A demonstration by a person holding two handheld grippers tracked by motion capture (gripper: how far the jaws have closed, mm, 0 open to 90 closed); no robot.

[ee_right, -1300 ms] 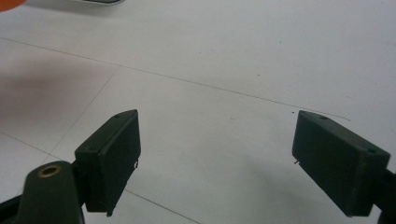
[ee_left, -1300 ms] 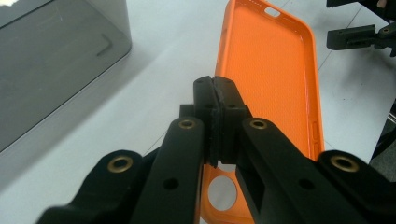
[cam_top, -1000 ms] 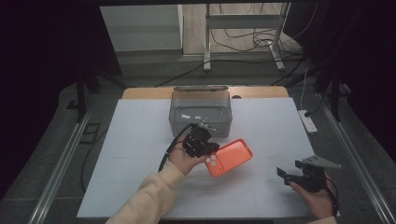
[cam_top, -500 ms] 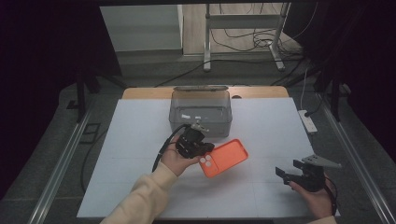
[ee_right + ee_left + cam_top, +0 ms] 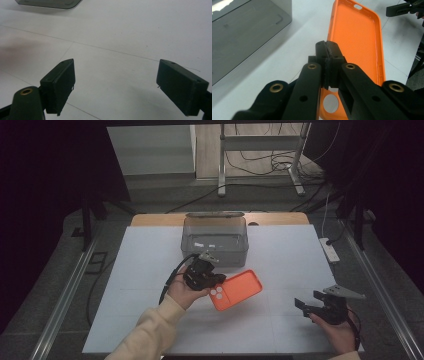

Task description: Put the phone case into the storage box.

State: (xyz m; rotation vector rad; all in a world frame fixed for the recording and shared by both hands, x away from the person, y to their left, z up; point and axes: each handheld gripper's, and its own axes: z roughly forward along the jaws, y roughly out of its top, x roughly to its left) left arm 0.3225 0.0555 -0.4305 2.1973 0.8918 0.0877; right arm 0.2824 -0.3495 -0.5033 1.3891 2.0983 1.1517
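An orange phone case [image 5: 241, 290] hangs just above the white table, hollow side up, its inside facing me in the left gripper view [image 5: 359, 37]. My left gripper [image 5: 216, 282] is shut on the case's camera-hole end, and its pads [image 5: 327, 50] pinch the case's side wall. A clear grey box [image 5: 215, 242] stands right behind that hand, and its wall fills the upper left of the left gripper view [image 5: 244, 32]. My right gripper [image 5: 307, 303] rests low at the table's front right, open with nothing between its jaws [image 5: 116, 85].
The white table sheet [image 5: 145, 270] spreads wide on both sides of the box. A white power strip [image 5: 330, 251] lies at the right edge. Metal rails run along both sides of the table, and cables cross the floor beyond the far edge.
My left gripper has shifted slightly to the left with the orange case in it. The right gripper has stayed where it was.
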